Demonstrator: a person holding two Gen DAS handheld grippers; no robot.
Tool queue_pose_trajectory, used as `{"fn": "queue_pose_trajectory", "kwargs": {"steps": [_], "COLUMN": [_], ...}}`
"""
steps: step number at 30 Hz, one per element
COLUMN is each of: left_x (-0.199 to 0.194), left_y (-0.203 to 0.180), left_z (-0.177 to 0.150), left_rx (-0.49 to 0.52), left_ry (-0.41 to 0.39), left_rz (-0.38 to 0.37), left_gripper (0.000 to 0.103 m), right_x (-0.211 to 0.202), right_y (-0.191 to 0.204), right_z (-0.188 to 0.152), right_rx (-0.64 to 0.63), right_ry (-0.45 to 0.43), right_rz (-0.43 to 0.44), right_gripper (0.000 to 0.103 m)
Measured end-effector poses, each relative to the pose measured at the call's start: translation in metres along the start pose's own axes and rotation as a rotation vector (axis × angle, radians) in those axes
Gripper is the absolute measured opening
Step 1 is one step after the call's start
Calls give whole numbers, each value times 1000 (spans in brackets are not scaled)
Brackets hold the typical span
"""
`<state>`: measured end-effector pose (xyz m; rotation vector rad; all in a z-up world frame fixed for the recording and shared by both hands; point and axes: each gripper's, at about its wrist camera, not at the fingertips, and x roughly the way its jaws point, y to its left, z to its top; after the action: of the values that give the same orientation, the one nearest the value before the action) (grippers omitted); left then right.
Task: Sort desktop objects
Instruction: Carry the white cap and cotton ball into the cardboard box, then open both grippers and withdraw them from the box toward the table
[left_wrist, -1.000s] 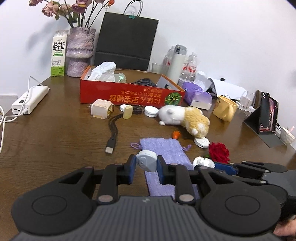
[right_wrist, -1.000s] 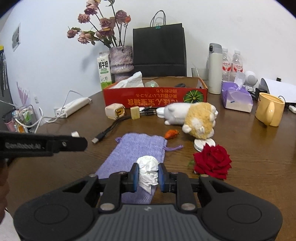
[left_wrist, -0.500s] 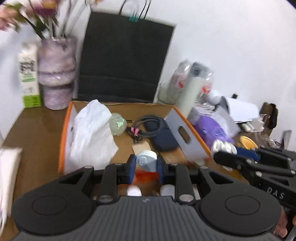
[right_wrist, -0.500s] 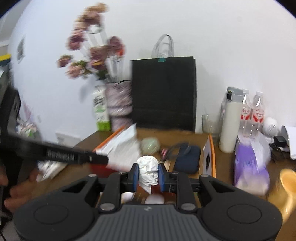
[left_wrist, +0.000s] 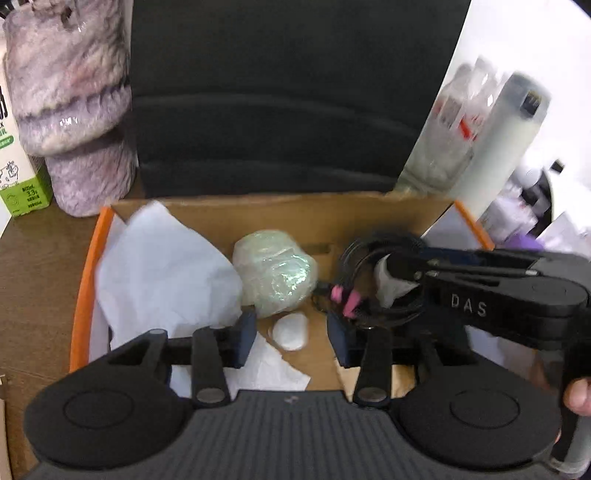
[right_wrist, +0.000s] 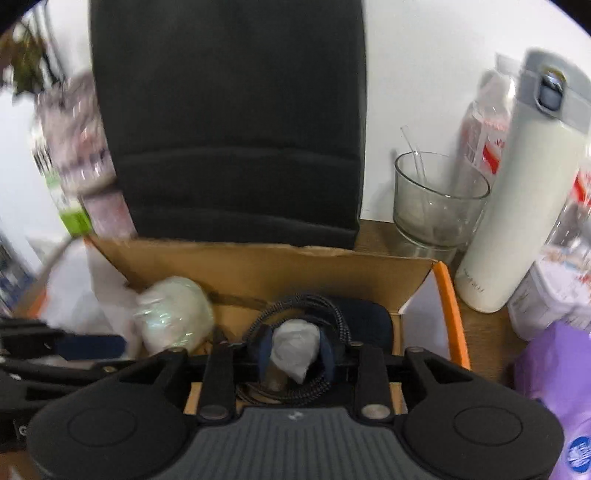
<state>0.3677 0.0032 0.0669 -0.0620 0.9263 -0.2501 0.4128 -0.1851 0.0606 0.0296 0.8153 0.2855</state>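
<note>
Both grippers over box (left_wrist: 280, 212). L gripper (left_wrist: 291, 338) fingers spread wide, nothing between them; white disc (left_wrist: 291, 331) lies on box floor just below, so that drop looks done. R gripper (right_wrist: 294, 350) clamped on paper wad (right_wrist: 295, 345), hovering above cable coil (right_wrist: 295, 306) at box's right end. Left for R: let go of wad. Table items outside box not in view, can't tell how many remain

In the box (left_wrist: 280, 214), a tissue sheet (left_wrist: 162, 269) lies left, a wrapped ball (left_wrist: 275, 273) in the middle and a coiled cable (left_wrist: 369, 258) right. Behind the box stands a bag (left_wrist: 280, 92), a vase (left_wrist: 70, 107) to its left, a glass (right_wrist: 436, 203) and flask (right_wrist: 517, 184) to its right.
</note>
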Motion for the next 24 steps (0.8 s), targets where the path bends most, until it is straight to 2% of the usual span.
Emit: {"fn": "queue_pose_trajectory", "kwargs": {"steps": [4, 7, 8, 9, 10, 11, 13, 14, 15, 16, 18, 20, 24], "left_x": [-46, -99, -117, -136, -152, -163, -182, -190, -194, -198, -202, -202, -210], "left_y": [-6, -14, -14, -13, -14, -13, -13, -14, -17, -21, -29, -42, -47], "left_z": [-2, -17, -28, -43, -59, -73, -106, -125, -138, -154, -185, -215, -285], "left_rx": [-13, -48, -68, -78, -82, -99, -139, -148, -150, -135, -67, -9, 62], "left_ry": [-90, -175, -223, -275, -305, -312, -320, -321, -329, -344, -371, -368, -412], "left_rz": [-35, 36, 33, -1, -31, -34, -27, -27, -24, -20, 17, 63, -31], "left_gripper": [47, 61, 70, 81, 83, 83, 84, 88, 100, 103, 103, 103, 103], "right_x": [-33, -74, -91, -111, -130, -146, -178, -193, -205, -220, -244, -265, -282], "right_y": [5, 8, 9, 12, 15, 17, 25, 29, 32, 35, 41, 47, 57], "right_z": [-4, -12, -17, -23, -33, -41, -65, -78, -89, -105, -135, -170, -240], "right_rx": [-48, -37, -39, -47, -58, -71, -102, -124, -140, -159, -181, -192, -184], "right_ry": [-61, -84, -91, -108, -129, -141, -157, -153, -152, -158, -175, -214, -212], "right_rz": [-26, -26, -15, 1, 19, 32, 46, 52, 57, 63, 59, 43, 3], "right_gripper": [41, 41, 42, 44, 47, 55, 60, 62, 63, 65, 77, 84, 87]}}
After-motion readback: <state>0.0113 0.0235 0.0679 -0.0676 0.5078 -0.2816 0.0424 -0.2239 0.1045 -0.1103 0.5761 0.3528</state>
